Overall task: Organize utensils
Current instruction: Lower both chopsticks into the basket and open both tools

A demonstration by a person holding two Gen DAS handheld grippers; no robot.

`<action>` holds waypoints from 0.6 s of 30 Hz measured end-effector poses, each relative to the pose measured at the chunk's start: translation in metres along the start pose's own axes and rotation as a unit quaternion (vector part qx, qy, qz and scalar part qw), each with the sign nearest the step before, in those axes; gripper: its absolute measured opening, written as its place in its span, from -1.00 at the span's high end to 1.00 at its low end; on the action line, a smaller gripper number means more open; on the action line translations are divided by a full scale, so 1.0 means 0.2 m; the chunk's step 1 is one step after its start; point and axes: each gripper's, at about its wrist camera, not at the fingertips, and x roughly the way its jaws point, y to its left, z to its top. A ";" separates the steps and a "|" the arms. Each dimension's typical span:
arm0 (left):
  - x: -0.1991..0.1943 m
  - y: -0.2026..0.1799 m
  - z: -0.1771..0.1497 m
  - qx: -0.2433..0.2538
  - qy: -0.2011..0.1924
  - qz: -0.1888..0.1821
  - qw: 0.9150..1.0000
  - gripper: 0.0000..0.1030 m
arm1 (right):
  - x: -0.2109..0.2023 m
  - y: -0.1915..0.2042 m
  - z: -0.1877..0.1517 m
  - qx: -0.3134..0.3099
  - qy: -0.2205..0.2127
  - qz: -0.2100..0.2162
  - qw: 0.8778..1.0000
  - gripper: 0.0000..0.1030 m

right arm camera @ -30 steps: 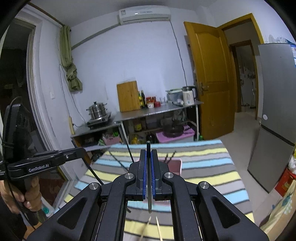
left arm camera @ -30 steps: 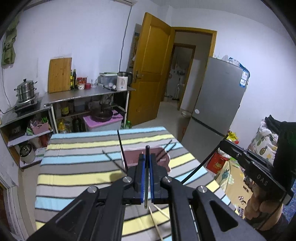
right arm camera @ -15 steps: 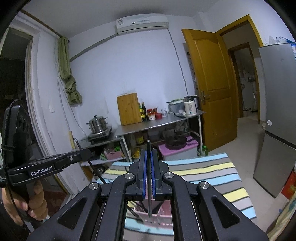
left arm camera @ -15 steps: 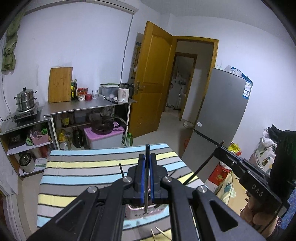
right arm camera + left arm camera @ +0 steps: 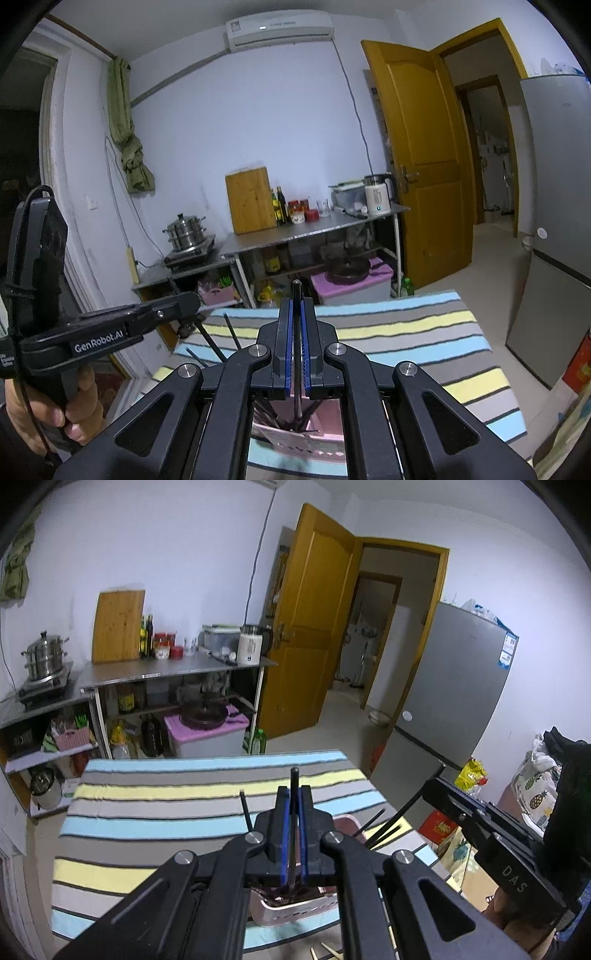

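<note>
A pink utensil holder stands on the striped tablecloth, right under both grippers. Several black chopsticks lean out of it. My left gripper is shut on an upright black chopstick whose lower end dips into the holder. My right gripper is shut on another black chopstick, its lower end down among the sticks in the pink holder. Each gripper shows in the other's view: the right gripper at the right, the left gripper at the left, in a hand.
Pale wooden chopsticks lie on the cloth near the table's front edge. Behind the table stand a steel counter with pots and bottles, an open yellow door and a grey fridge. A bundle of clothes sits at the right.
Both grippers moved forward over the pink holder and sank toward it. The holder, once ahead of the fingers, now sits directly beneath them with the held chopsticks' ends inside.
</note>
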 end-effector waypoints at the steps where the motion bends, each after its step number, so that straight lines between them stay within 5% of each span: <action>1: 0.02 0.01 -0.02 -0.002 0.004 0.001 1.000 0.91 | 0.02 -0.01 -0.02 0.000 0.006 -0.001 1.000 0.93; 11: 0.14 0.07 -0.13 -0.024 0.045 0.012 0.999 0.85 | 0.13 -0.07 -0.15 0.014 0.063 -0.005 0.998 0.92; 15: 0.13 0.09 -0.16 -0.032 0.052 0.020 0.998 0.18 | 0.11 -0.09 -0.18 0.015 0.070 -0.009 0.997 0.91; 18: 0.08 0.11 -0.17 -0.038 0.046 0.019 0.998 0.16 | 0.05 -0.10 -0.17 0.015 0.064 -0.005 0.998 0.74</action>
